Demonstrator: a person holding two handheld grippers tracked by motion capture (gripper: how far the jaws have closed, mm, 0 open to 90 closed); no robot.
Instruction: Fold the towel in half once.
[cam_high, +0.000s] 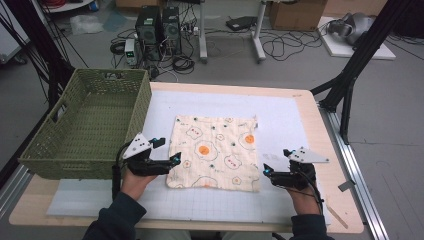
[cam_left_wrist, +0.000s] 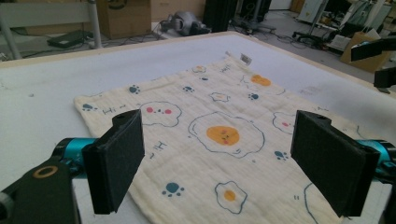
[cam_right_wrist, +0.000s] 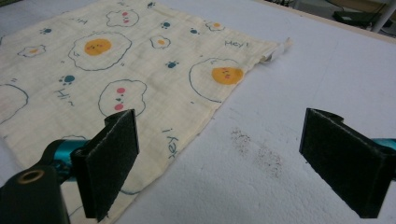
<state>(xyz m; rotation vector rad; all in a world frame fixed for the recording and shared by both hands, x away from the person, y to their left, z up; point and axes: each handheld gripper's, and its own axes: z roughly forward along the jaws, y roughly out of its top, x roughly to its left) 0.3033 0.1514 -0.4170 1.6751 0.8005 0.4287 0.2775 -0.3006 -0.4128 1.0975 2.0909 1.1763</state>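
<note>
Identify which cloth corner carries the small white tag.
The far right corner of the cloth, farthest from both grippers; the other three corners are bare.

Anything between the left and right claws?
Yes: the egg-print cloth, lying flat on the white mat, spans the stretch between left claw and right claw in the high view.

- Robotics/research lab, not a home.
- Two desktop PC towers (cam_high: 159, 27) on bare grey floor w/ loose cables (cam_high: 280, 47) all around.
- Black metal rig struts (cam_high: 362, 47) flank the tabletop (cam_high: 305, 100), which has a white grid mat (cam_high: 280, 117).
- Cardboard boxes (cam_high: 297, 12) along back; desk legs (cam_high: 259, 30) nearby.
</note>
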